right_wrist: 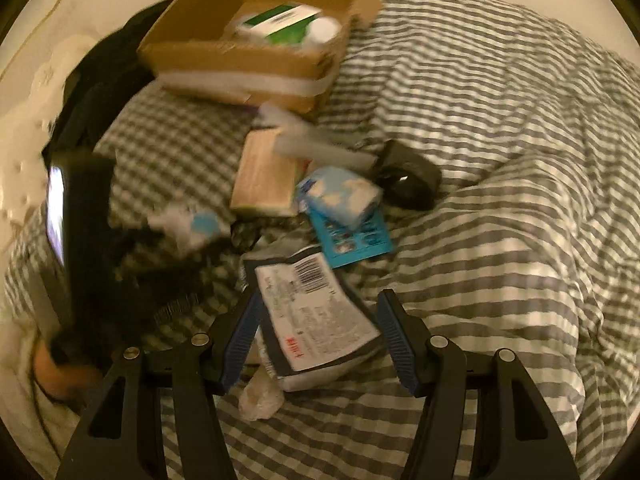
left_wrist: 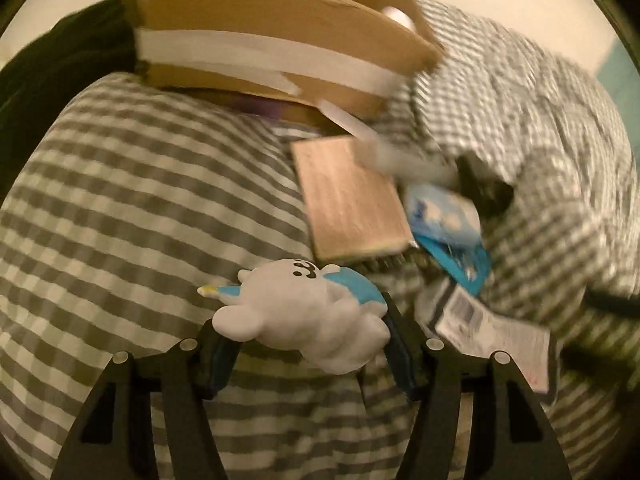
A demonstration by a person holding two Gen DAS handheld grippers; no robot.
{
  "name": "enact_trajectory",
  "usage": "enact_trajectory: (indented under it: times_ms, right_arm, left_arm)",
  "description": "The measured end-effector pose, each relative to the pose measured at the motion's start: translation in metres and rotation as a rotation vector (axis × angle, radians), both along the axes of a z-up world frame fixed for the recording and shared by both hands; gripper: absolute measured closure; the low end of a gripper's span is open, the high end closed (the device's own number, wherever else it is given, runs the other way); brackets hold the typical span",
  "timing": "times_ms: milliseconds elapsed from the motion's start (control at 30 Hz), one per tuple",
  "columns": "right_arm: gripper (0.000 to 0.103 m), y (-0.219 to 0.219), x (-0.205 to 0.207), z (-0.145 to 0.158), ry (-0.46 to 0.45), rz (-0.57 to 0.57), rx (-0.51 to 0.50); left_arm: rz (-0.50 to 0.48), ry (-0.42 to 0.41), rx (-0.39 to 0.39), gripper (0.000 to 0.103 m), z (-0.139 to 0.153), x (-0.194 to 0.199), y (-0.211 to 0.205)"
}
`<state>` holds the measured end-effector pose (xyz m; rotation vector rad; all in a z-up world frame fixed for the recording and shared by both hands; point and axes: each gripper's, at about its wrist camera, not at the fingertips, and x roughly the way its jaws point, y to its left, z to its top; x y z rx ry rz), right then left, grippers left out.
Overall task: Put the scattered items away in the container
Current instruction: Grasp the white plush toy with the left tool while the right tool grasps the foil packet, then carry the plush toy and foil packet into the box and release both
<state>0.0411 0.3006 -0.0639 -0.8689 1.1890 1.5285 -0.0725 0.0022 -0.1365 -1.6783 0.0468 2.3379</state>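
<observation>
A white and blue toy figure (left_wrist: 304, 316) sits crosswise between my left gripper's (left_wrist: 304, 322) pads, and the gripper is shut on it above the checked bedding. The right wrist view shows the same toy (right_wrist: 188, 228) as a blur at the left, with the dark left gripper behind it. My right gripper (right_wrist: 318, 300) hangs open over a flat packet with a barcode label (right_wrist: 316, 312), which shows between its fingers. In the left wrist view that packet (left_wrist: 492, 332) lies loose on the bed. The cardboard box (right_wrist: 240, 56) stands at the back with a green and white carton (right_wrist: 284, 20) inside.
A pile lies below the box (left_wrist: 260, 12): a tan block (right_wrist: 268, 176), a white tube (right_wrist: 320, 148), a tissue pack (right_wrist: 344, 196), a blue card (right_wrist: 356, 240) and a black object (right_wrist: 408, 176). Crumpled clear plastic (right_wrist: 260, 396) lies under the packet. Dark cloth (left_wrist: 60, 64) sits left of the box.
</observation>
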Motion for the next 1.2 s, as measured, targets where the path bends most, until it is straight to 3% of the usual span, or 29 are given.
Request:
enact_trajectory:
  times_ms: [133,400,467,500,567,767,1200]
  right_arm:
    - [0.043,-0.002,-0.027,-0.011,-0.013,0.107,-0.022]
    - [0.044,-0.002,-0.056,-0.049,-0.127,0.212,-0.101]
    - [0.052,-0.001,-0.057,-0.054,-0.163,0.219,-0.106]
    - [0.064,0.0,-0.057,-0.056,-0.191,0.219,-0.106]
    - [0.07,0.001,-0.054,-0.056,-0.21,0.207,-0.103]
    - [0.093,0.005,-0.04,-0.046,-0.208,0.166,-0.063]
    - [0.098,0.016,-0.024,0.016,-0.172,0.044,0.135]
  left_arm:
    - [0.067,0.004,0.017,0.039,0.004,-0.004,-0.014]
    - [0.072,-0.002,0.012,0.039,0.002,-0.003,-0.013]
    - [0.069,-0.001,0.006,0.039,0.001,-0.003,-0.012]
    - [0.066,0.0,0.003,0.039,0.001,-0.002,-0.012]
    - [0.063,0.001,-0.003,0.039,-0.001,-0.003,-0.008]
    - [0.062,0.011,-0.002,0.039,0.001,-0.003,-0.008]
    - [0.089,0.132,0.037,0.039,0.036,0.0,-0.014]
